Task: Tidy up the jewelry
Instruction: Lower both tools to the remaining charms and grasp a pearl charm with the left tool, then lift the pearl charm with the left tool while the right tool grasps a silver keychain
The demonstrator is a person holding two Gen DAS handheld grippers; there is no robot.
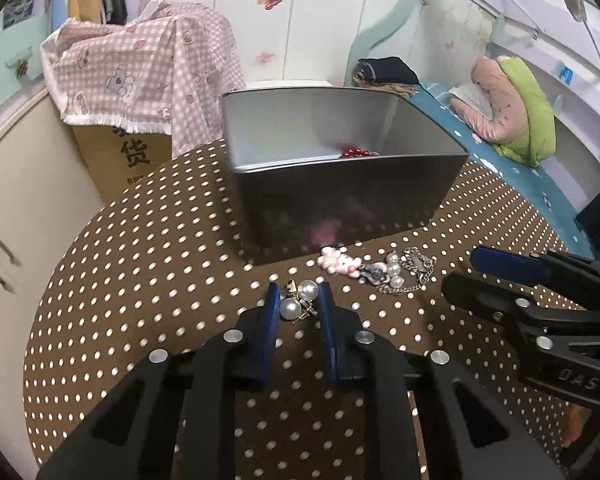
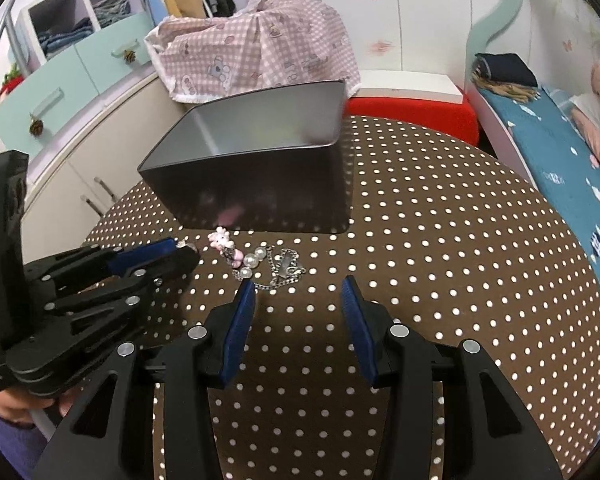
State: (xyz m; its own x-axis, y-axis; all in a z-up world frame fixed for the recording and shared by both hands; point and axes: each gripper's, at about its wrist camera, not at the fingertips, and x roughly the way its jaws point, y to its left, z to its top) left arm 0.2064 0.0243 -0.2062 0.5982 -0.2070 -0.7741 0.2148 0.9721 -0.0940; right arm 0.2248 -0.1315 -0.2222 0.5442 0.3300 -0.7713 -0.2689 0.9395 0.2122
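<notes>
Pearl earrings (image 1: 298, 300) between left tool (image 1: 299, 302) fingers, contact unclear; right tool (image 2: 298, 296) spread.

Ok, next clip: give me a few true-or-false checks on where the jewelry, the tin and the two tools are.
1. The pearl earrings lie between the fingers of the left tool. True.
2. The tin is empty. False: red beads lie inside it.
3. The right tool is shut on the chain bracelet. False: it is open, and the bracelet lies on the tablecloth ahead of it.
4. A pink charm lies on the tablecloth in front of the tin. True.
</notes>
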